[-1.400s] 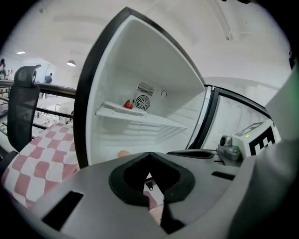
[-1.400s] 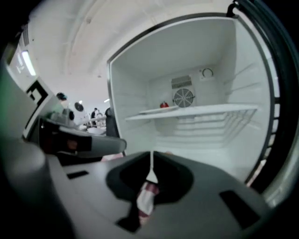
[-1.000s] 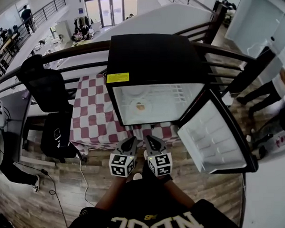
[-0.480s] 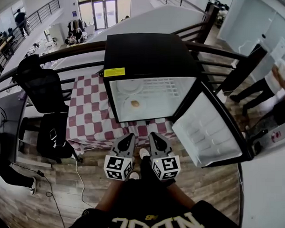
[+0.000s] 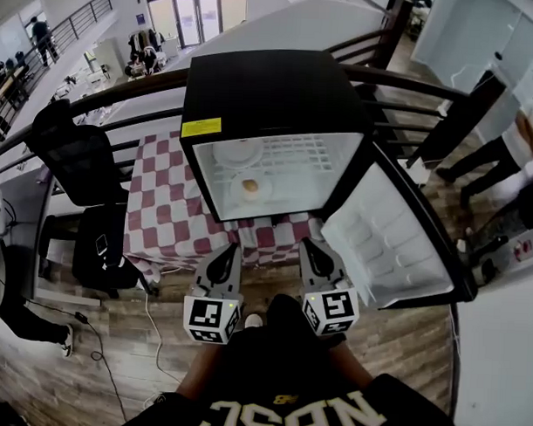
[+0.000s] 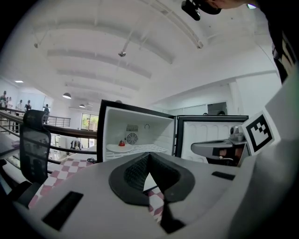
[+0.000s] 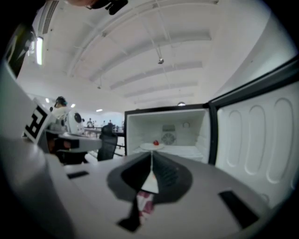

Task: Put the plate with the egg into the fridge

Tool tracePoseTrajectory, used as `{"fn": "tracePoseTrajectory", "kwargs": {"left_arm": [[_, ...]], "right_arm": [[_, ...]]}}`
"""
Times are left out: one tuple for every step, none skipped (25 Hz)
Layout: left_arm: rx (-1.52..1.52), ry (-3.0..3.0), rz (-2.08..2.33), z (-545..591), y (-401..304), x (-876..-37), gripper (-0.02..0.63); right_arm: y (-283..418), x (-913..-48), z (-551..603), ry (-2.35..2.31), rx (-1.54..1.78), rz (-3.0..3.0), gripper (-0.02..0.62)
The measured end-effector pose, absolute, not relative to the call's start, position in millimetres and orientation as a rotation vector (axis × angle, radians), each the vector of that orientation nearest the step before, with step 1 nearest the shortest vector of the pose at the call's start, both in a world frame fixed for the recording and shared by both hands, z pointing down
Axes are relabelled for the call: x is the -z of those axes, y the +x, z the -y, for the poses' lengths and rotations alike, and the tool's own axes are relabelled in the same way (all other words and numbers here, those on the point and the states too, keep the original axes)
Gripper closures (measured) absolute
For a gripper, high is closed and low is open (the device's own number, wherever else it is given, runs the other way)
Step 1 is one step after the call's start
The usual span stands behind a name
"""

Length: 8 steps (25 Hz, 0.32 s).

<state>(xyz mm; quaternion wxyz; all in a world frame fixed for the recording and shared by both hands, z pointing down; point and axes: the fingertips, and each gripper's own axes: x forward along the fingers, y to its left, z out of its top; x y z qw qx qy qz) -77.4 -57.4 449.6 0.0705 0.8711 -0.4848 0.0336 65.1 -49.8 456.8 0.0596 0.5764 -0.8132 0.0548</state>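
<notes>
A black mini fridge (image 5: 271, 94) stands on a table with its door (image 5: 387, 247) swung open to the right. Inside, on the white wire shelf, lies the white plate with the egg (image 5: 250, 188). The same plate (image 6: 120, 147) shows in the left gripper view and again, as the plate (image 7: 153, 145), in the right gripper view. My left gripper (image 5: 223, 260) and right gripper (image 5: 316, 253) hang side by side in front of the fridge, a short way below its opening. Both are shut and empty. The right gripper (image 6: 195, 148) also shows in the left gripper view.
A red-and-white checkered cloth (image 5: 162, 204) covers the table under the fridge. A black office chair (image 5: 76, 157) stands to the left, and a dark railing (image 5: 410, 90) runs behind. A person (image 5: 513, 146) stands at the far right. Cables trail over the wooden floor (image 5: 149, 335).
Both grippers have drawn back from the fridge towards me and spread further apart. The plate stays on the fridge shelf.
</notes>
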Motion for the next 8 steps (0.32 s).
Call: {"fn": "tracePoseTrajectory", "kwargs": {"left_arm": [[-0.102,2.603,1.490,60,-80,-449,0.584],[-0.101,2.581,1.517,64,-82,-450,0.584],[-0.096,2.556,1.539,68,-83,-451,0.584],[-0.087,2.529,1.556,73,-83,-452,0.584],[-0.075,2.502,1.572,78,-82,-452,0.584],[-0.062,2.475,1.588,82,-82,-451,0.585],[-0.048,2.450,1.604,86,-81,-450,0.584],[-0.035,2.424,1.621,89,-80,-449,0.584]], "right_arm": [[77,-458,55,1.759,-0.180,2.455,0.571],[88,-459,60,1.771,-0.197,2.448,0.571],[99,-460,65,1.780,-0.211,2.442,0.571],[109,-460,71,1.783,-0.221,2.436,0.571],[117,-459,76,1.780,-0.226,2.433,0.571],[123,-458,81,1.771,-0.225,2.432,0.571],[128,-455,85,1.759,-0.220,2.433,0.571],[133,-453,89,1.747,-0.212,2.435,0.571]]}}
